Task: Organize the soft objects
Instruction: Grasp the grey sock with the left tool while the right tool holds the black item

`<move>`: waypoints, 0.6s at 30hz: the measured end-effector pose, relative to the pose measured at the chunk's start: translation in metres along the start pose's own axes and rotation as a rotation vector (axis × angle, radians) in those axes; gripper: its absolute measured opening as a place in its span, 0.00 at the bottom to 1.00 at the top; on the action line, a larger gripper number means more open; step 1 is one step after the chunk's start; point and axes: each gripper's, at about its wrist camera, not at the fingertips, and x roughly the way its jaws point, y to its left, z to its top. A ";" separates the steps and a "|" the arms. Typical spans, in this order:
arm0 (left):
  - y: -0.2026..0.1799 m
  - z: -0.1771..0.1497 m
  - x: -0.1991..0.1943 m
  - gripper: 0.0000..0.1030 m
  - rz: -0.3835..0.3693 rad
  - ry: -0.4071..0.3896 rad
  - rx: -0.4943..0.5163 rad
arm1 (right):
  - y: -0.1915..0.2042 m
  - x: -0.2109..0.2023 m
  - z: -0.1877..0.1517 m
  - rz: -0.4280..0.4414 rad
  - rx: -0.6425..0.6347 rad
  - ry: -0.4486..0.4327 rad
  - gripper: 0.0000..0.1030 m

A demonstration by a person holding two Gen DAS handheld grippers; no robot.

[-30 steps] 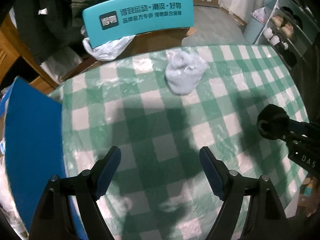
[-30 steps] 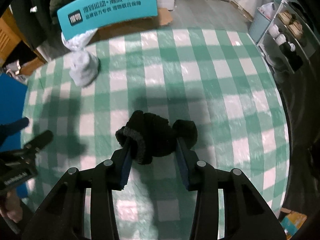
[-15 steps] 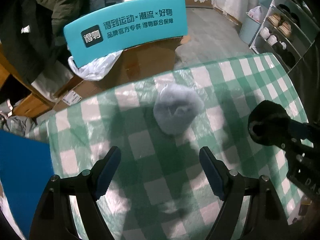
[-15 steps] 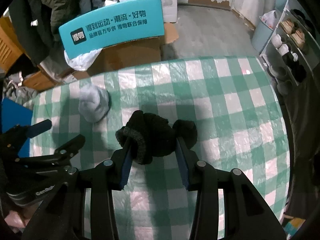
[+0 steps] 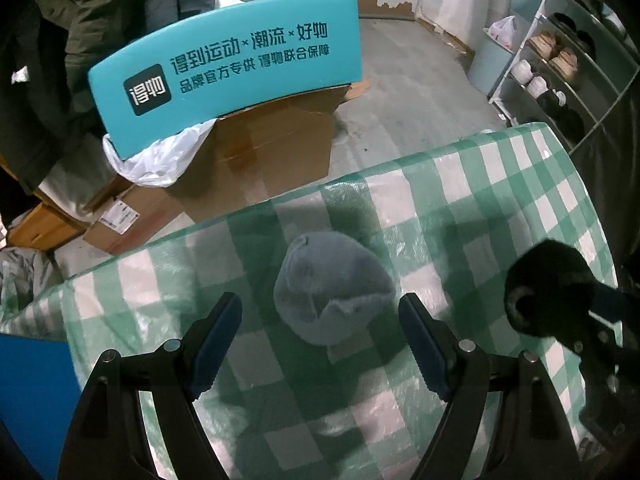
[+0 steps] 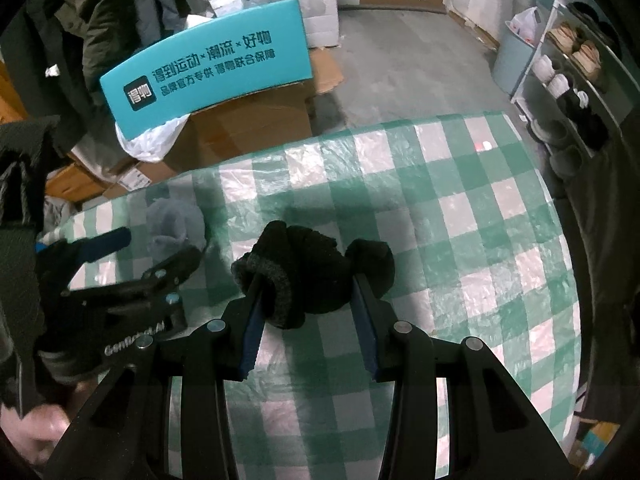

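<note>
Fuzzy grey sock bundle (image 5: pixel 334 290) on checked tablecloth (image 5: pixel 460 200), left gripper (image 5: pixel 320 340) spread wide around it, right gripper (image 6: pixel 306 308) clenched on black sock bundle (image 6: pixel 308 272), grip visible only in right view.

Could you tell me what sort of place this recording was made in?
Probably a storeroom or a cluttered back room in a home. Cardboard boxes are piled on a bare concrete floor, shoes sit on an open rack, and coats hang behind a table with a checked cloth.
</note>
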 end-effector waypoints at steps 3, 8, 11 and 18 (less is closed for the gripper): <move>0.001 0.002 0.009 0.80 -0.016 0.008 -0.006 | -0.001 0.000 -0.001 0.005 0.002 0.000 0.39; 0.002 0.003 0.017 0.77 -0.035 0.006 -0.012 | -0.003 0.000 -0.002 0.008 0.007 0.003 0.39; 0.003 0.003 0.015 0.72 -0.042 -0.011 -0.016 | -0.003 0.001 -0.003 0.008 0.006 0.010 0.39; 0.007 0.001 0.011 0.37 -0.062 0.002 -0.036 | 0.000 0.002 -0.005 0.013 -0.004 0.014 0.39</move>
